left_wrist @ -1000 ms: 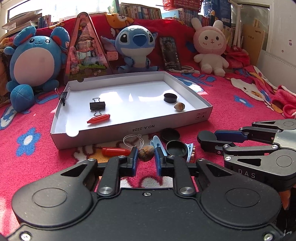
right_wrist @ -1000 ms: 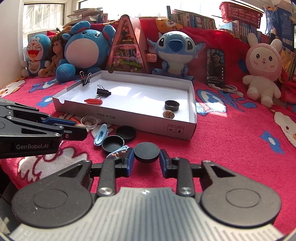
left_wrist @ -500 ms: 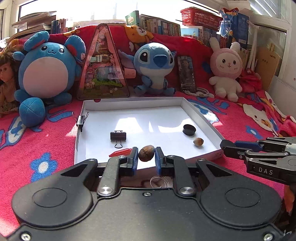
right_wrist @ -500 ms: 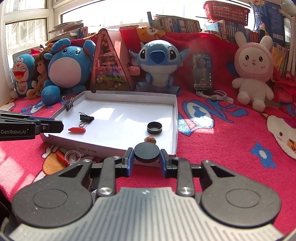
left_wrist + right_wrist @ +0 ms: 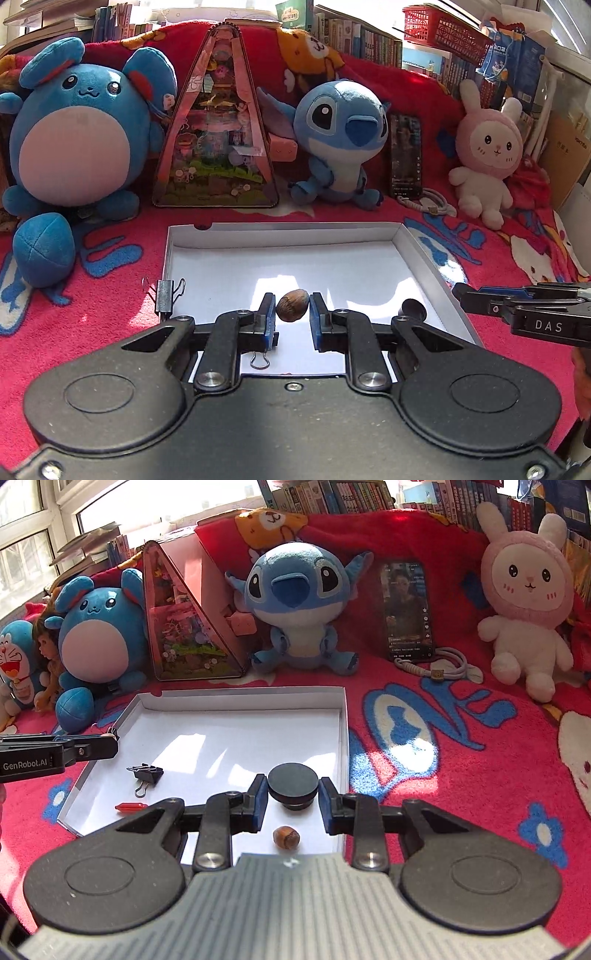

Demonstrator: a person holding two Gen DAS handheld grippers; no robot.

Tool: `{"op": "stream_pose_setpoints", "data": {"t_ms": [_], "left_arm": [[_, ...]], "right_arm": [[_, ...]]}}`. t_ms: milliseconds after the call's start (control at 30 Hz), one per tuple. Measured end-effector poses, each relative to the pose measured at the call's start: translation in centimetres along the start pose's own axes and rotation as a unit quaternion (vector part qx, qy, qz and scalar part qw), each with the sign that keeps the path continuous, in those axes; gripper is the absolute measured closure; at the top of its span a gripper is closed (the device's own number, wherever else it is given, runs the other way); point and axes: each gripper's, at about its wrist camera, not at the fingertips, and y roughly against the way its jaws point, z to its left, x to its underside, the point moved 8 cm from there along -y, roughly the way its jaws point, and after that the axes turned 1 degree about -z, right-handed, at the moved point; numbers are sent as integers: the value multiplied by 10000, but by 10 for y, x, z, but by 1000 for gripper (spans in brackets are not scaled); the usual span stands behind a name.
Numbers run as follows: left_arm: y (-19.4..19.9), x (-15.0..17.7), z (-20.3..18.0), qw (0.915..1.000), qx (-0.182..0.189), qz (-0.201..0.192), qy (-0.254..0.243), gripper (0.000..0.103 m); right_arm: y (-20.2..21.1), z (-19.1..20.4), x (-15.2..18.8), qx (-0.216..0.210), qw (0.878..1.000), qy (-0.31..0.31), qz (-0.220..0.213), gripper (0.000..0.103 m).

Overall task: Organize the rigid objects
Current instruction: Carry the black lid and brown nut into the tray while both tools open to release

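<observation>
Left tongs [image 5: 292,311] pinching one nut [image 5: 292,305], right tongs [image 5: 293,798] pinching one black cap [image 5: 293,783], white box [image 5: 240,696] holding two binder clips [image 5: 147,772], one second nut [image 5: 286,837], one red capsule [image 5: 130,806]

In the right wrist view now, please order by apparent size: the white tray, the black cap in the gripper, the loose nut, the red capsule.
1. White tray
2. Black cap, though nearness enlarges it
3. and 4. Nut and red capsule: too alike to rank
</observation>
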Motion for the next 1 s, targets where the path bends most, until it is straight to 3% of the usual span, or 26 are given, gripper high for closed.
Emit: {"op": "stream_pose_setpoints", "data": {"t_ms": [367, 1000], "left_arm": [[-60, -2, 7, 9981, -353, 497, 92, 85], [-87, 12, 19, 9961, -565, 662, 125, 85]], "right_arm": [[-51, 10, -7, 243, 9959, 219, 846, 69], [-69, 11, 0, 426, 9938, 324, 970, 69]]}}
